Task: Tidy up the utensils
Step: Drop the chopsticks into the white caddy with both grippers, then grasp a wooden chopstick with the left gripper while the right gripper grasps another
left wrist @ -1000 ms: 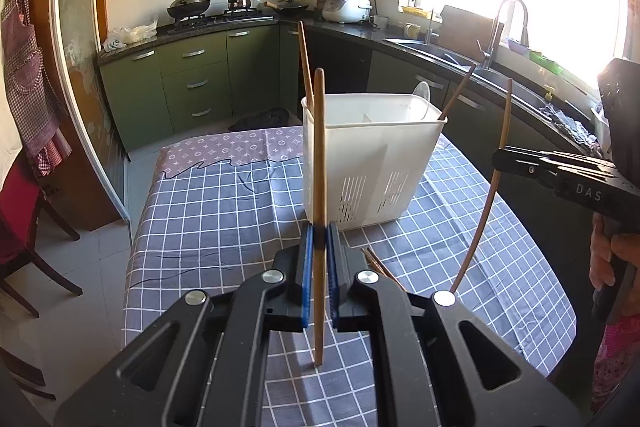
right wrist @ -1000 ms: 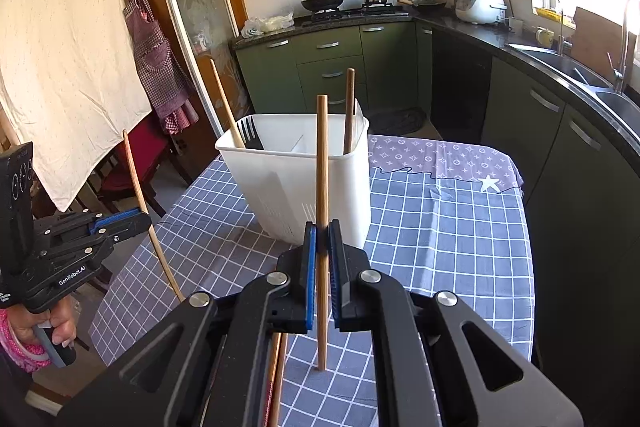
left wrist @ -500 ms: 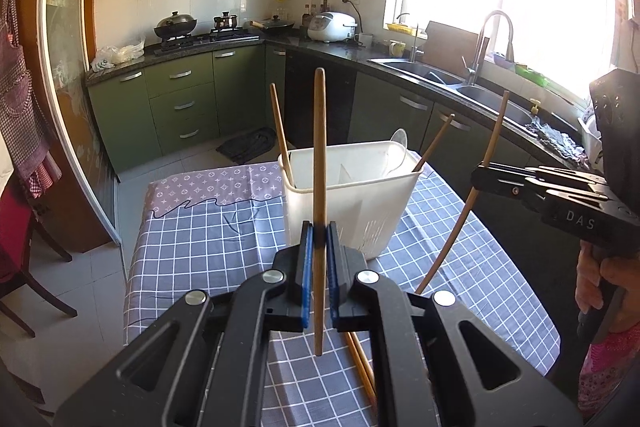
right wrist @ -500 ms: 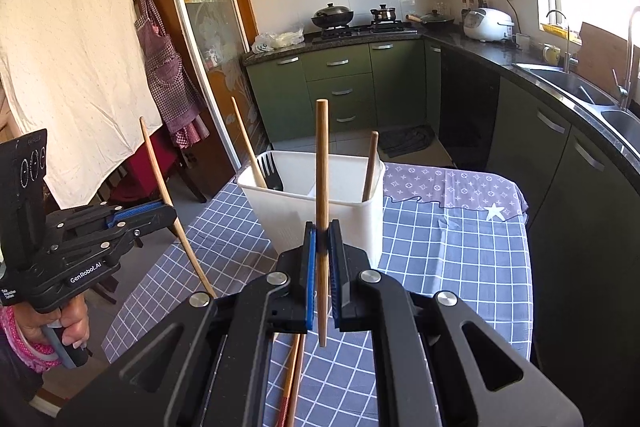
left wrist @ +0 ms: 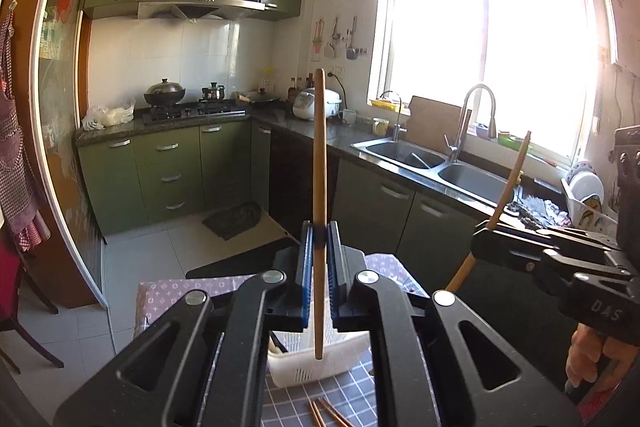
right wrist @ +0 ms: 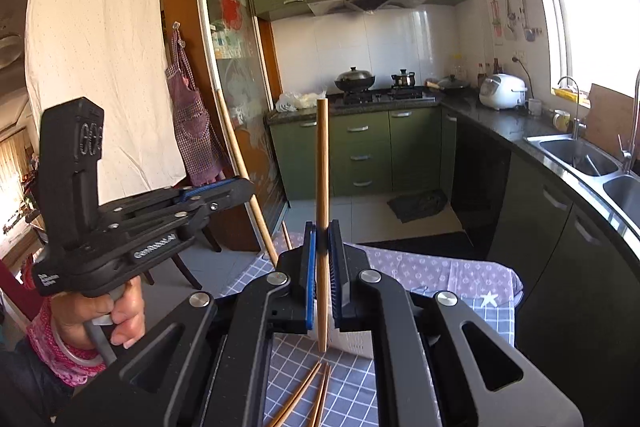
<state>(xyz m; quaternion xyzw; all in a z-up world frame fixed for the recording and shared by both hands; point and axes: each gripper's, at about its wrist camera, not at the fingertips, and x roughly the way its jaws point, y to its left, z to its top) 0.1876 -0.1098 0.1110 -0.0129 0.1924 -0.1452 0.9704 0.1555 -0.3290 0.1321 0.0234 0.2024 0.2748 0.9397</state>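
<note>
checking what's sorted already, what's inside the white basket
In the left wrist view, the white basket shows one dark utensil end at its left edge; the left claw covers the rest.

Matt wooden chopstick (left wrist: 320, 163); white perforated plastic basket (left wrist: 320, 367); checked cloth on counter (right wrist: 296, 367); brushed steel sink (left wrist: 472, 179).

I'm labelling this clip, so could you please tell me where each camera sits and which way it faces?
Left wrist: on the left gripper, looking along its fingers over the white caddy toward stove and sink; the right gripper and hand show at right.
Right wrist: on the right gripper, facing the stove and cabinets; the left gripper and hand show at left.
Shared: each gripper clamps an upright chopstick; both see loose chopsticks on the checked tablecloth.
</note>
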